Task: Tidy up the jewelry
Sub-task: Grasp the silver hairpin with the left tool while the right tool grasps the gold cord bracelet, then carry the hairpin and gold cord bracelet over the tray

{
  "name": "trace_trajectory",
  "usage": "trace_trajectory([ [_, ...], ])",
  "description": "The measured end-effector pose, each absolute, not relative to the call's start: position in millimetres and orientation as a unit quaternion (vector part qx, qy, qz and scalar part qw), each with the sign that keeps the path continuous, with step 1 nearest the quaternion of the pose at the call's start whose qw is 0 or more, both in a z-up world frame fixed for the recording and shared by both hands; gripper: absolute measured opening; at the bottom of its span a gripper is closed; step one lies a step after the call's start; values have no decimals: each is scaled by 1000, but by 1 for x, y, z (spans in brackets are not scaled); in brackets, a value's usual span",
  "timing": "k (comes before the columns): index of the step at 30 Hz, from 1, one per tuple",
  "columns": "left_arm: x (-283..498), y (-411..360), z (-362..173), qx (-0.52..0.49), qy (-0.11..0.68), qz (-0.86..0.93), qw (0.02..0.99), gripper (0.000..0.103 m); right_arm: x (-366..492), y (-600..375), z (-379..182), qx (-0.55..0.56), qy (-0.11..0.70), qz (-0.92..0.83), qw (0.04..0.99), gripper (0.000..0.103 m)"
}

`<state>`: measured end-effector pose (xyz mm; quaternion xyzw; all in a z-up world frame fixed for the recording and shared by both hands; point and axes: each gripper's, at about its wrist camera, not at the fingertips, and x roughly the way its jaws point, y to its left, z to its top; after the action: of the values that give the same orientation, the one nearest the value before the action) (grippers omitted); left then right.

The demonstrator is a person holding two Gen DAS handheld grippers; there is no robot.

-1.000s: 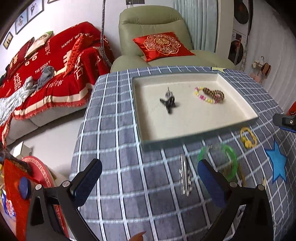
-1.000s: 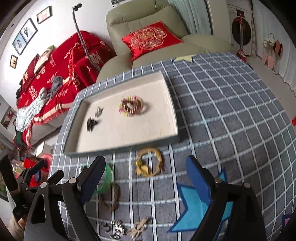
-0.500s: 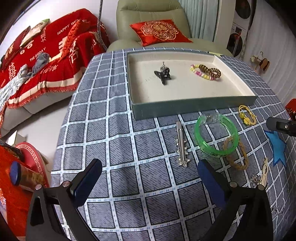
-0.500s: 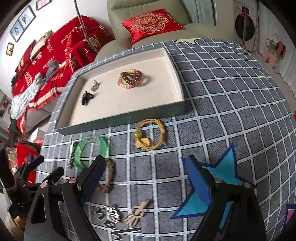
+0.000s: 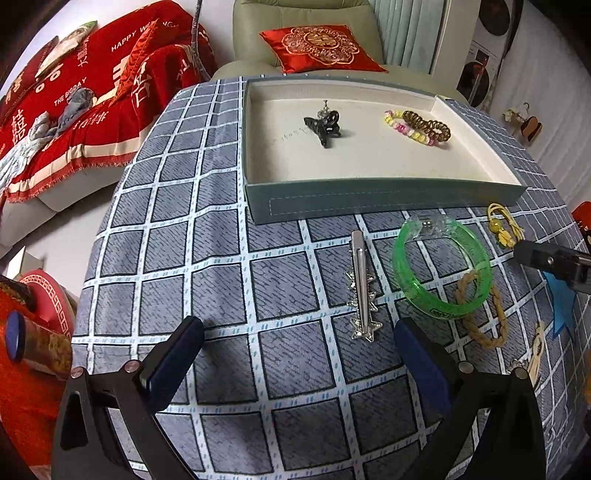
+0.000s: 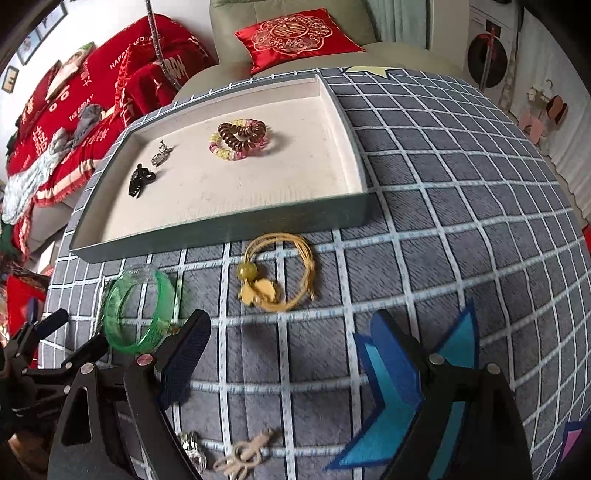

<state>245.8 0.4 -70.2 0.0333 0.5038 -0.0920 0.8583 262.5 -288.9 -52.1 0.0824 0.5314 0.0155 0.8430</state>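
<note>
**Jewelry half sorted, both claws empty**

Grey checked cloth (image 5: 229,258) covers the table, with one shallow grey tray (image 5: 369,201) lined in cream. Four pieces lie in the tray: one black claw clip (image 5: 323,127), one small silver piece (image 6: 161,155) beside it, one pastel bead bracelet (image 6: 221,147) and one brown coil hair tie (image 6: 240,134) lying on it. On the cloth in front of the tray lie one silver star barrette (image 5: 360,288), one green bangle (image 5: 441,269), one braided tan band (image 5: 480,314) partly under the bangle, and one yellow cord bracelet (image 6: 280,273).

Left gripper (image 5: 299,354) hangs wide open and empty, the barrette just ahead, nearer its right finger. Right gripper (image 6: 291,354) is also wide open and empty, the yellow cord bracelet just ahead between its fingers.

Behind stand a green armchair (image 5: 306,22) with a red cushion (image 5: 321,46) and a sofa under a red throw (image 5: 92,92).
</note>
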Motion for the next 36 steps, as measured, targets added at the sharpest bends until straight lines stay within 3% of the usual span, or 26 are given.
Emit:
trace_trajectory([
  [9,253,-3,-71,32,497,-89,863,103,283,-274,-59,39,524,-2,851,89],
  [11,252,-4,-71,33,495,-90,863,103,282,-269,-58,16,520,-8,854,78],
  [15,250,-6,-69,36,488,-98,866,103,276,-260,-56,-15,510,-1,860,68],
  [17,250,-9,-67,40,486,-102,867,102,276,-258,-55,-14,508,11,861,53],
  [20,247,-14,-63,47,481,-110,869,87,274,-254,-53,-17,506,19,862,33],
  [23,244,-19,-60,54,478,-120,869,76,274,-248,-53,-26,504,28,863,18],
  [27,241,-23,-57,58,471,-129,871,47,270,-246,-52,-30,502,30,864,17],
  [30,242,-21,-56,54,471,-135,870,32,268,-253,-49,-2,501,33,865,17],
  [36,241,-10,-54,14,473,-149,868,32,263,-270,-41,55,498,49,864,17],
])
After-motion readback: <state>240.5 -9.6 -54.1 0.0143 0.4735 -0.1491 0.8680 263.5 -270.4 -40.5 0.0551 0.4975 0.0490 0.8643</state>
